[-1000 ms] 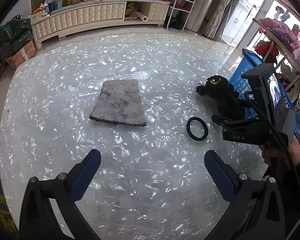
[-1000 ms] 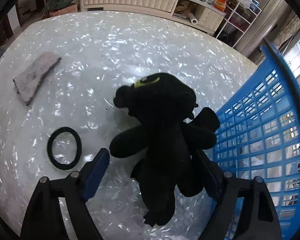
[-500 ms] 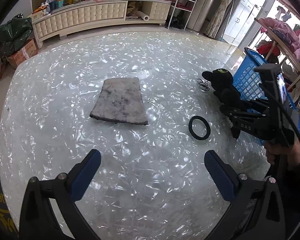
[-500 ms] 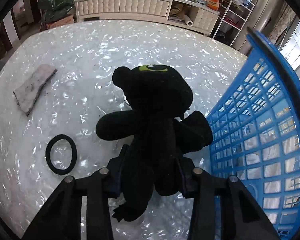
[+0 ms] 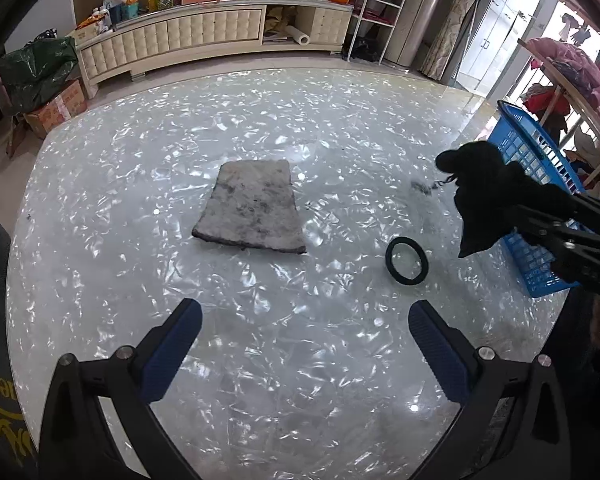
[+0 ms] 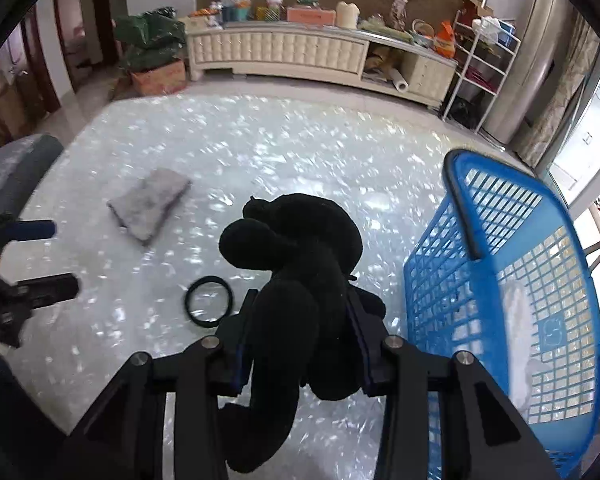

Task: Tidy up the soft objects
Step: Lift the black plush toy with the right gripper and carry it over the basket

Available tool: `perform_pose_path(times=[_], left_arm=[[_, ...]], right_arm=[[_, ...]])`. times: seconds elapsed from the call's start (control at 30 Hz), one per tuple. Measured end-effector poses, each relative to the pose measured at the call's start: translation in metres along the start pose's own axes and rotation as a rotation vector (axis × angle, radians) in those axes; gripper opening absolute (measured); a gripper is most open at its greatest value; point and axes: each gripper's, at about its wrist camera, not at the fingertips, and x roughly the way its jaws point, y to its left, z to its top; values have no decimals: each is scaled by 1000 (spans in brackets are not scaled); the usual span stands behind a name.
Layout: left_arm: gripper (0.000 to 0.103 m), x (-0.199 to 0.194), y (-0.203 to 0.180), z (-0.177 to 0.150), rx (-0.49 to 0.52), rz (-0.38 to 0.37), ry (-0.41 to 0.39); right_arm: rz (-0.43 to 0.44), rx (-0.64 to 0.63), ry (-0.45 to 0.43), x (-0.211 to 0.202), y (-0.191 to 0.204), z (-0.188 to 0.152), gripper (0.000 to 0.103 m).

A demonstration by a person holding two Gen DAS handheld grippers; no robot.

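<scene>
Right wrist view: your right gripper clamps the black plush toy at frame centre, so carry it right over the blue basket rim before releasing; left gripper gapes wide, empty.

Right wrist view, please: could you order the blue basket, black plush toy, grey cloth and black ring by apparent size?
1. blue basket
2. black plush toy, enlarged by nearness to the camera
3. grey cloth
4. black ring
</scene>
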Motion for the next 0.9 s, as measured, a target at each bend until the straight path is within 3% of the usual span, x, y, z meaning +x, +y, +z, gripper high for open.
perform_pose_path(times=[0.3, 0.47, 0.9], left_arm=[[103, -5, -2, 11, -10, 53, -5], [103, 0, -1, 17, -21, 72, 5], [103, 22, -16, 28, 19, 77, 49]], right_arm=[[36, 1, -74, -43, -11, -12, 38], [25, 13, -115, -70, -21, -15, 38], [-48, 111, -149, -89, -74, -23, 38]])
